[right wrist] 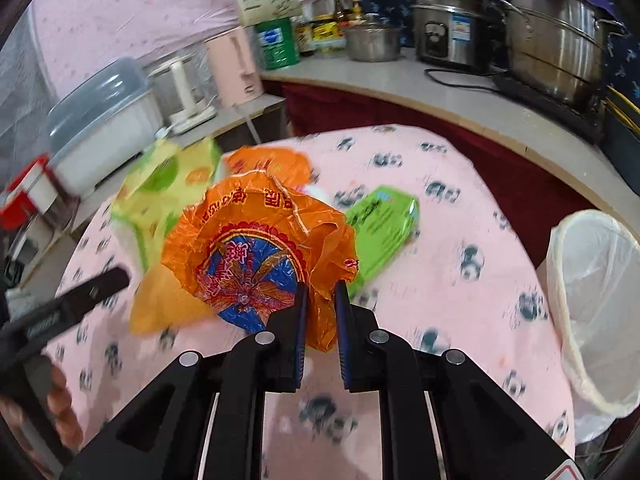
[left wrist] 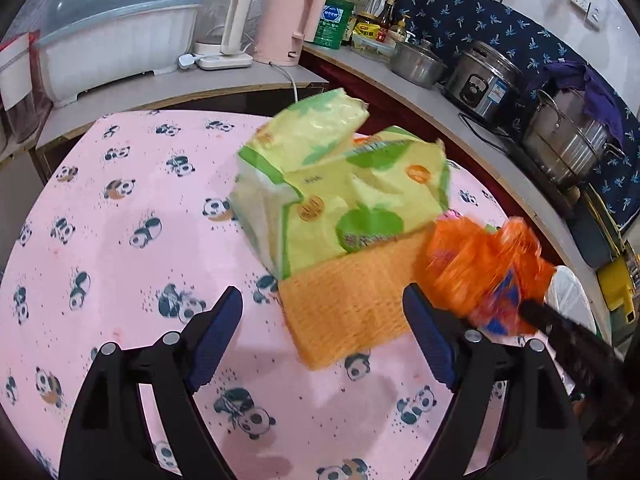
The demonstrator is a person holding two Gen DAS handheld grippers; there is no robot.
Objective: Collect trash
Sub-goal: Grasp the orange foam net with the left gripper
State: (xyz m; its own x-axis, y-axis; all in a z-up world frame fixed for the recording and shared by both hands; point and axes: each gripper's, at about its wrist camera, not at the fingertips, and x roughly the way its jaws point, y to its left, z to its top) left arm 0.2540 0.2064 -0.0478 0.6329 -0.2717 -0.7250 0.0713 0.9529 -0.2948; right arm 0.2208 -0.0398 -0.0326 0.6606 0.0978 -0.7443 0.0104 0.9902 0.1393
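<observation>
My right gripper [right wrist: 321,286] is shut on a crumpled orange plastic wrapper [right wrist: 256,248] with a blue and red print, held above the table. In the left wrist view the same wrapper [left wrist: 480,272] hangs at the right, just beyond my right finger. My left gripper [left wrist: 323,292] stands open and holds nothing, over the near edge of an orange cloth [left wrist: 348,304]. A torn yellow-green tissue pack [left wrist: 340,184] rests on that cloth. A green packet [right wrist: 380,228] lies on the table behind the wrapper. A bin with a white liner [right wrist: 596,300] stands off the table's right edge.
The table [left wrist: 120,240] has a pink panda-print cover. Behind it runs a counter [left wrist: 400,80] with a dish rack [left wrist: 116,40], two kettles, bottles, a rice cooker [left wrist: 484,84] and steel pots [left wrist: 568,144]. A person's hand [right wrist: 60,400] grips the left gripper's handle.
</observation>
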